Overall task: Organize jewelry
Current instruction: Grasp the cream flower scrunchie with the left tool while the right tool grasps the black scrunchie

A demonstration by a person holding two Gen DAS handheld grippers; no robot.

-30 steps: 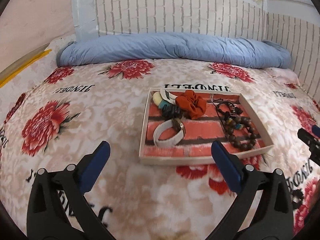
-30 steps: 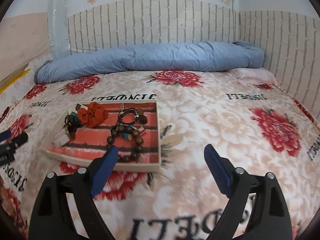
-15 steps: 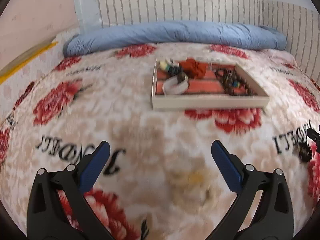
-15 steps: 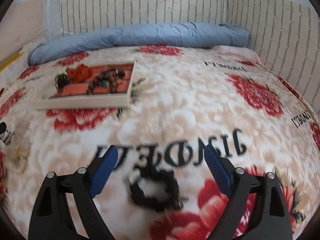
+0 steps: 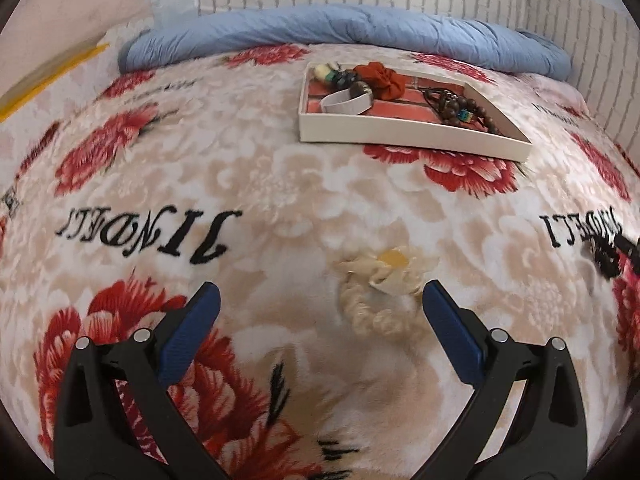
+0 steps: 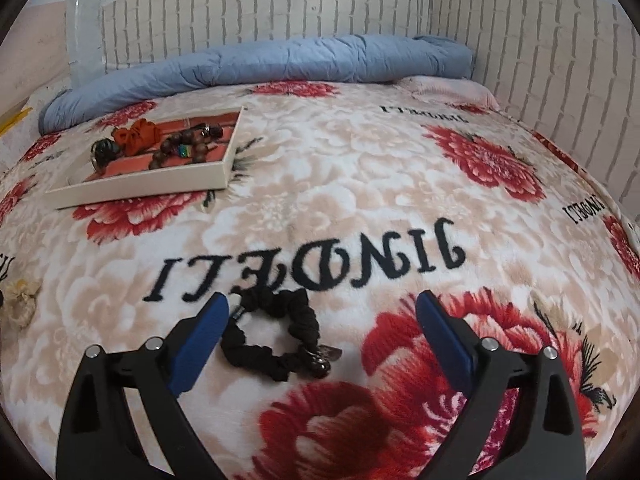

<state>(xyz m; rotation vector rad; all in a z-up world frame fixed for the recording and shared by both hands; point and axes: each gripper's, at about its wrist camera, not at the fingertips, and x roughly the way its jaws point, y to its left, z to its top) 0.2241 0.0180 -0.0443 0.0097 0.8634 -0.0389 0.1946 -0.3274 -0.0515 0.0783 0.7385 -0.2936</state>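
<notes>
Cream fabric scrunchie, ruffled with a yellow centre piece, is seen lying flat on the floral blanket, just ahead of the left tongs and nearer their right finger. Black scrunchie, gathered fabric with a small metal charm at its lower right, is seen flat on the blanket between the fingers of the right tongs, close against the left finger; contact cannot be confirmed.

Left tongs are spread wide, nothing gripped. Right tongs are spread wide too, nothing pinched.

Shallow cream tray with a red brick-pattern base is set further up the bed, well apart from both scrunchies. In it are seen an orange scrunchie, a white band, a brown bead bracelet and a few darker pieces at the far left corner, too small to identify.

Blue rolled duvet is laid along the head of the bed against the brick-pattern wall. Wall is also seen along the bed's right edge. Open blanket is seen between tray and both tongs.
</notes>
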